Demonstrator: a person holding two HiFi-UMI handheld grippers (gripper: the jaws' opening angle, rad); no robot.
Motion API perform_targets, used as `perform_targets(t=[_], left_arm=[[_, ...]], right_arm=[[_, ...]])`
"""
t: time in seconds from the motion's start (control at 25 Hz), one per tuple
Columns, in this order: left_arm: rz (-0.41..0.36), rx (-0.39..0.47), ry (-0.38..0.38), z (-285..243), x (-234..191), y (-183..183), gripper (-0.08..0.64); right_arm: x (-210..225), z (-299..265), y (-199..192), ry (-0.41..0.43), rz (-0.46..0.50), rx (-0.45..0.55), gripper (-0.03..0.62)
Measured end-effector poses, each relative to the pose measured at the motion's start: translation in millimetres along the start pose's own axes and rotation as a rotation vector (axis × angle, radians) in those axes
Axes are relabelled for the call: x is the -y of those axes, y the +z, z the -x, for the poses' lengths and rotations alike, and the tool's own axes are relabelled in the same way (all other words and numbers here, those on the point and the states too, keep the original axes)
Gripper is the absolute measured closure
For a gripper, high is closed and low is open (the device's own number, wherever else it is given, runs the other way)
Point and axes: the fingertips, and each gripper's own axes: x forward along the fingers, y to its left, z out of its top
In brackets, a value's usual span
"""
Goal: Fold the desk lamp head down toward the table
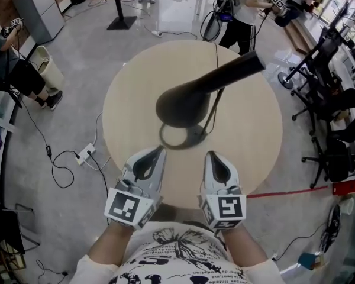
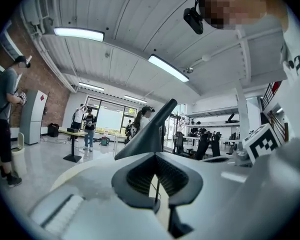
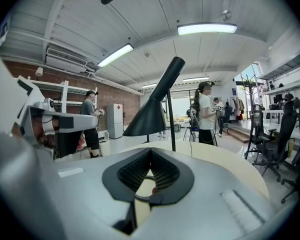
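A black desk lamp stands at the middle of the round beige table (image 1: 248,129). Its cone head (image 1: 183,102) hangs over the ring base (image 1: 180,138) on a thin upright stem (image 3: 170,119), with the neck slanting up to the far right. The head (image 2: 147,136) is also seen in the left gripper view, and in the right gripper view the head (image 3: 150,116) points down to the left. My left gripper (image 1: 160,151) and right gripper (image 1: 210,155) are side by side near the table's front edge, just short of the base. Both are shut with nothing between the jaws and touch nothing.
Black office chairs (image 1: 331,158) crowd the floor to the right of the table. A white power strip (image 1: 86,154) with cables lies on the floor at the left, near a pale bin (image 1: 47,67). People stand beyond the far side (image 1: 242,16).
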Motion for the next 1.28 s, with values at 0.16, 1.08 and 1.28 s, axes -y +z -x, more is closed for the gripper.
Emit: perform_targets(t=[0.16, 1.08, 1.28], left_arm=[[0.056, -0.008, 0.044, 21, 35, -13, 0.555], [0.168, 0.094, 0.169, 174, 200, -43, 0.555], [0.179, 0.093, 0.181, 228, 216, -58, 0.555]], right_arm=[[-4, 36, -2, 0.086, 0.046, -0.007, 0.583], [-28, 237, -50, 0.262, 0.091, 0.022, 0.583], [-51, 277, -57, 0.226, 0.094, 0.047, 0.583]])
